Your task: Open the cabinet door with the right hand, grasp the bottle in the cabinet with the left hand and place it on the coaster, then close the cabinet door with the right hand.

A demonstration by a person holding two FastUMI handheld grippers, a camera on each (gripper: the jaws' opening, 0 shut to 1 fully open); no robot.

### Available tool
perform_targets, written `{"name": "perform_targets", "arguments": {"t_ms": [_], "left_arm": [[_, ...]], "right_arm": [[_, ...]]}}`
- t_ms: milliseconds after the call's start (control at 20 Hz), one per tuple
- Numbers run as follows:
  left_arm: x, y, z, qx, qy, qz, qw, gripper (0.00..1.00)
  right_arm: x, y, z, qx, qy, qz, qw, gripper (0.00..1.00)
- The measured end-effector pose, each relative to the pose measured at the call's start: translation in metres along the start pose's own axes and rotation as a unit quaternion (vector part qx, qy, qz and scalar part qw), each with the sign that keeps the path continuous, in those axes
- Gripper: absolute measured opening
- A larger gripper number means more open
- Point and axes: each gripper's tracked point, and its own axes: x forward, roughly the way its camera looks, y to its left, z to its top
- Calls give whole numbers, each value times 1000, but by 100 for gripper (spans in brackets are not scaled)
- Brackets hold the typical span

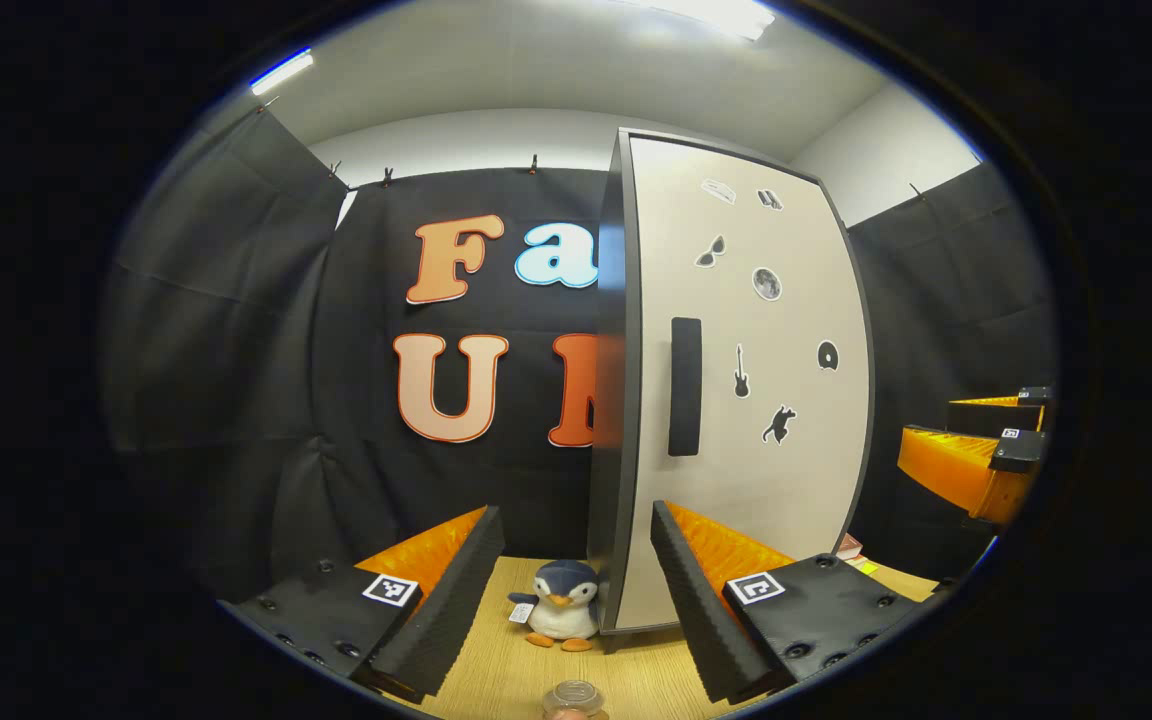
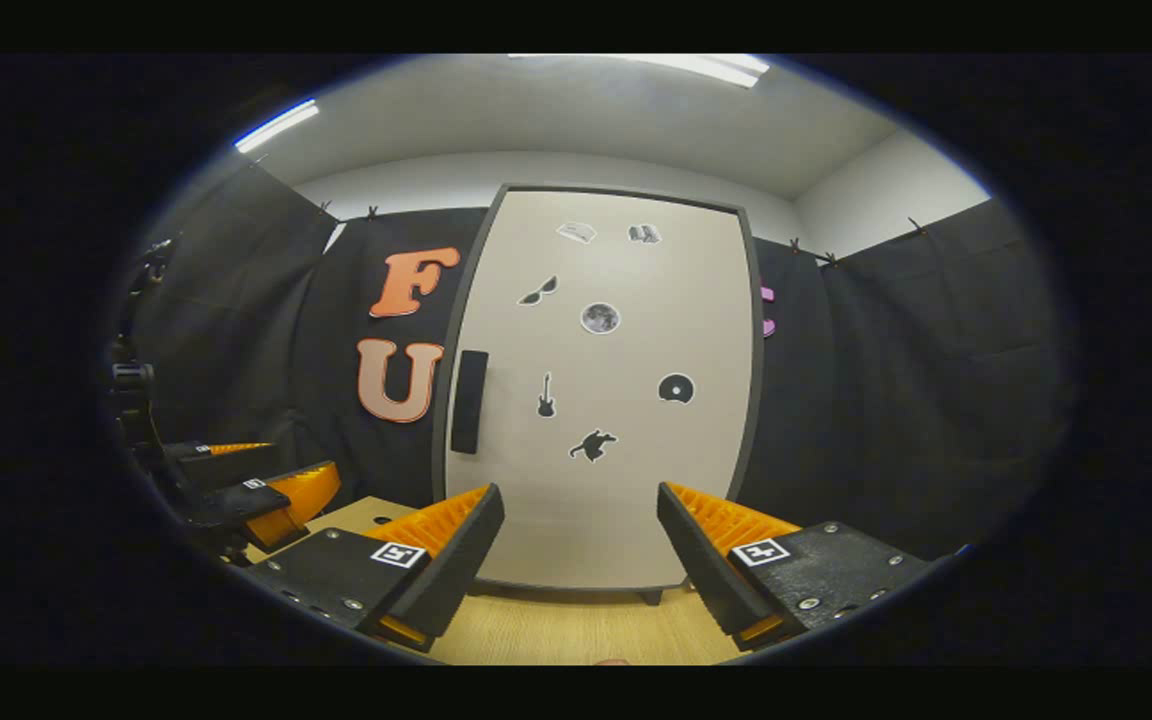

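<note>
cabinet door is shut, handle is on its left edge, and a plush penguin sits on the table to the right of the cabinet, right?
One slip: the plush penguin sits to the left of the cabinet, by its bottom corner, as the left gripper view shows. The door is shut and its handle is on the left edge.

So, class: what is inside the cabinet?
You cannot tell. The cabinet door is shut, covering the inside; the door shows a dark handle and stickers. A toy penguin sits outside, beside it.

Light wood-grain table [image 1: 496, 680]; closed cabinet [image 1: 746, 400] standing on it at the far side, toy penguin [image 1: 561, 605] just left of it, clear round coaster [image 1: 573, 697] near edge
</note>
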Motion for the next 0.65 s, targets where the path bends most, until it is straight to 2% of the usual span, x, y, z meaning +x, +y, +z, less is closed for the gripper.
{"name": "perform_targets", "arguments": {"t_ms": [100,200,400,600,650], "left_arm": [[-3,-5,1,2,0,-5,1000,96],[-4,-6,1,2,1,-9,1000,99],[-2,-4,2,3,-1,-13,1000,96],[-2,-5,2,2,-1,-18,1000,99],[-1,-6,2,2,-1,-19,1000,96]], "right_arm": [[-1,-2,0,2,-1,-3,1000,95],[0,-1,-1,4,-1,-4,1000,95],[-1,0,-2,6,3,-5,1000,95],[-3,1,-1,5,0,-6,1000,95],[-3,1,0,4,0,-7,1000,95]]}}
